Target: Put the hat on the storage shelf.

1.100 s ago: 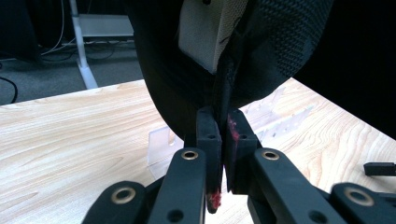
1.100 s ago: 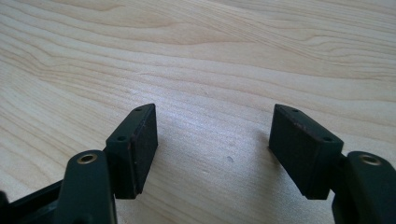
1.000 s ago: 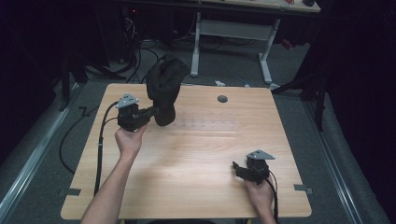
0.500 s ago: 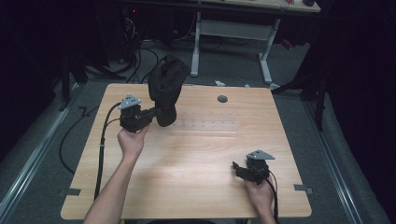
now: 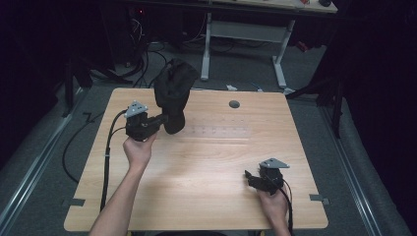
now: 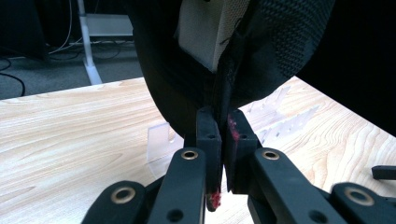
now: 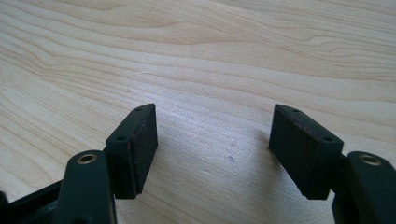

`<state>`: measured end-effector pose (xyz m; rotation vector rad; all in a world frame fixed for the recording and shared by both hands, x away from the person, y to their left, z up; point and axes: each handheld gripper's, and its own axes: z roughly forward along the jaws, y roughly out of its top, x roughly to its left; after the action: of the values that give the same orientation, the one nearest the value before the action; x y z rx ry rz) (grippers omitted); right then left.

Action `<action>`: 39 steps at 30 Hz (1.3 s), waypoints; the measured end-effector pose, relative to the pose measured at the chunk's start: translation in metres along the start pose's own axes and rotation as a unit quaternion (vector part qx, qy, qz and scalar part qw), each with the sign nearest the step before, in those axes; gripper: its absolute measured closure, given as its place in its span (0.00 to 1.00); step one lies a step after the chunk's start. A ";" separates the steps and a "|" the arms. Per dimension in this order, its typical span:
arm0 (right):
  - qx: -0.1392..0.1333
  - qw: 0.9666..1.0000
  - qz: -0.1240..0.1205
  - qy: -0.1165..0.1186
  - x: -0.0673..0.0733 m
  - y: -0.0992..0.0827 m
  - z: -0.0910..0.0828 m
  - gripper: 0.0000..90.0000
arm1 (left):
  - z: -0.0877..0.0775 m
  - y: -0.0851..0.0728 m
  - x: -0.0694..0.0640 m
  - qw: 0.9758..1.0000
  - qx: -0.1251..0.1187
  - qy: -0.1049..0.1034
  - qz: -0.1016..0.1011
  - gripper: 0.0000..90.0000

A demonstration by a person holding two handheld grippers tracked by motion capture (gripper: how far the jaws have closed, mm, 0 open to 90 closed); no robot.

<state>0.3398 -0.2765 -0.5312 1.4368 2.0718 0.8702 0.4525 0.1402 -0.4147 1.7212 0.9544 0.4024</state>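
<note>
The left hand-held gripper [image 5: 164,119] pinches the rim of a black cap [image 5: 173,93], which rises upward and away from it over the far-left of the bench [image 5: 206,162]. The right hand-held gripper [image 5: 252,178], jaws spread and empty, rests well apart at the near right, pointing left.

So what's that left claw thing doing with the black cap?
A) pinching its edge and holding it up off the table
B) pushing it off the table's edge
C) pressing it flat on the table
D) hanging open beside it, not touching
A: the left gripper has its jaws shut on the edge of the black cap, which hangs above the table.
</note>
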 end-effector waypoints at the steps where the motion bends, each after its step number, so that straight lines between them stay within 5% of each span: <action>1: 0.000 1.000 0.000 0.000 0.000 0.000 0.000 0.36 | 0.000 0.000 0.000 1.000 0.000 0.000 0.000 0.96; 9: 0.000 1.000 0.000 0.000 0.000 0.000 0.000 0.36 | 0.006 -0.006 -0.004 1.000 0.012 0.004 0.007 0.96; 28: 0.001 1.000 0.002 0.001 0.001 0.000 0.000 0.36 | 0.008 -0.023 0.007 0.999 0.036 0.003 -0.022 0.94; 36: 0.000 1.000 0.002 0.001 0.001 0.000 0.000 0.36 | 0.007 -0.028 0.008 0.998 0.047 0.007 -0.034 0.79; 39: 0.000 1.000 0.001 0.001 0.001 0.000 0.000 0.36 | 0.003 -0.028 0.009 0.998 0.044 0.008 -0.042 0.63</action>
<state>0.3395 -0.2760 -0.5312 1.4400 2.0715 0.8717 0.4492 0.1481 -0.4432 1.7529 1.0658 0.3231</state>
